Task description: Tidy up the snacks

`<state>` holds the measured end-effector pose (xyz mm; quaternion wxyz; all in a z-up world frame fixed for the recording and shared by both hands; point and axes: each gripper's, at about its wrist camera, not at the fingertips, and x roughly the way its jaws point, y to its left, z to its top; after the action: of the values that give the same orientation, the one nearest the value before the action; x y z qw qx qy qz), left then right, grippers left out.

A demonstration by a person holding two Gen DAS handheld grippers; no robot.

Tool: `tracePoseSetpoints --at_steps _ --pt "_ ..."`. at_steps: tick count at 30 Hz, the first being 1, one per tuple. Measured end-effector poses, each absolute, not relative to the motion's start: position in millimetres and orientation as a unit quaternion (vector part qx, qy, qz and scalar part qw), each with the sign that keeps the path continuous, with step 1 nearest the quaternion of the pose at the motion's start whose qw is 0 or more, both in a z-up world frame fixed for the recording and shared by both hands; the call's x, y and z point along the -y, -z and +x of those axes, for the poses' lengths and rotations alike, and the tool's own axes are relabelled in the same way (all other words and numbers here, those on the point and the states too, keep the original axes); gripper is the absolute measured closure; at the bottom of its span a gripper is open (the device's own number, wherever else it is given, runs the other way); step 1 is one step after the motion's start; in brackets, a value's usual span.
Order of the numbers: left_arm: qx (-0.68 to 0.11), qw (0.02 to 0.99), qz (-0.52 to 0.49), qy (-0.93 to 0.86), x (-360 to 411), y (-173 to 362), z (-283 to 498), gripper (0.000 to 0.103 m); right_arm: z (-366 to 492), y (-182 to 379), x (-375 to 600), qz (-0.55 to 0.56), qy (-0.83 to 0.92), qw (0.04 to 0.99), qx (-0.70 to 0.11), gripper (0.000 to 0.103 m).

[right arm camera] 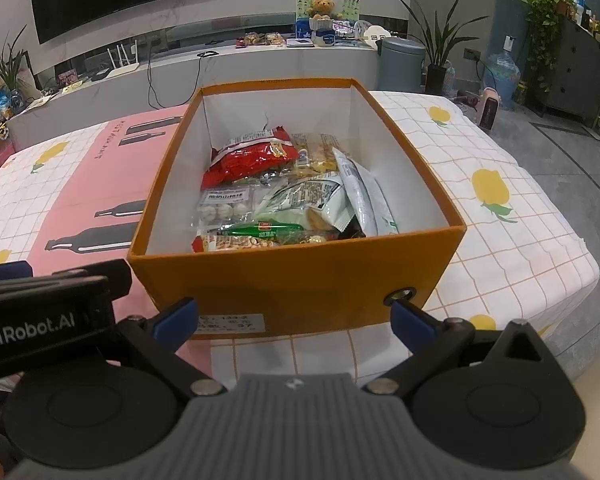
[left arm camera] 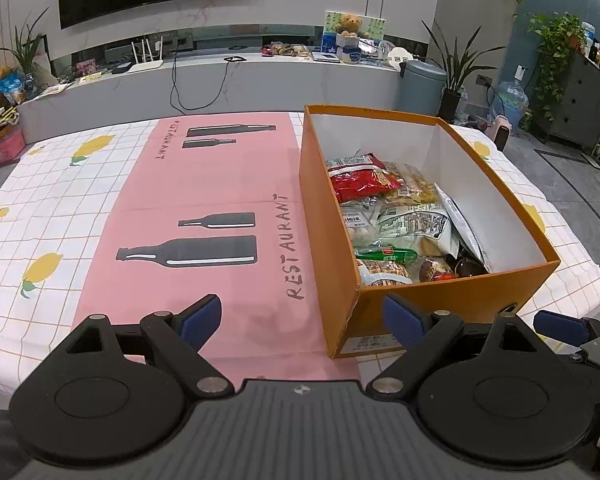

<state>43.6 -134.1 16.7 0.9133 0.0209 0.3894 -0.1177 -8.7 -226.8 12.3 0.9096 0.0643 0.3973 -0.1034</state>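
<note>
A: How far is the sorting judged to be?

B: Probably near its end or not yet begun; which cannot be told. No snack is being seen loose on the pink paper mat printed with black bottles (left arm camera: 204,200) or on the lemon-patterned checked cloth covering the desk (right arm camera: 500,220).

A: And what is being held in the container?

B: The open orange cardboard box with white inside walls (right arm camera: 300,280) is being kept partly filled: a red crinkled snack bag (right arm camera: 248,158) at the far end, a green wrapped packet (right arm camera: 260,229) near the front, pale packets between.

A: The tongs?

B: The left tongs (left arm camera: 302,320) and right tongs (right arm camera: 294,318) are being held spread wide, gripping nothing, before the box's near wall.
</note>
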Motion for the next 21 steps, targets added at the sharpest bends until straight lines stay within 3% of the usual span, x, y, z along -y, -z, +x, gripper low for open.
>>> tracePoseSetpoints --at_steps 21 --pt "-0.394 0.912 0.019 0.117 133.9 -14.3 44.2 0.0 -8.8 -10.7 225.8 0.061 0.104 0.908 -0.401 0.003"
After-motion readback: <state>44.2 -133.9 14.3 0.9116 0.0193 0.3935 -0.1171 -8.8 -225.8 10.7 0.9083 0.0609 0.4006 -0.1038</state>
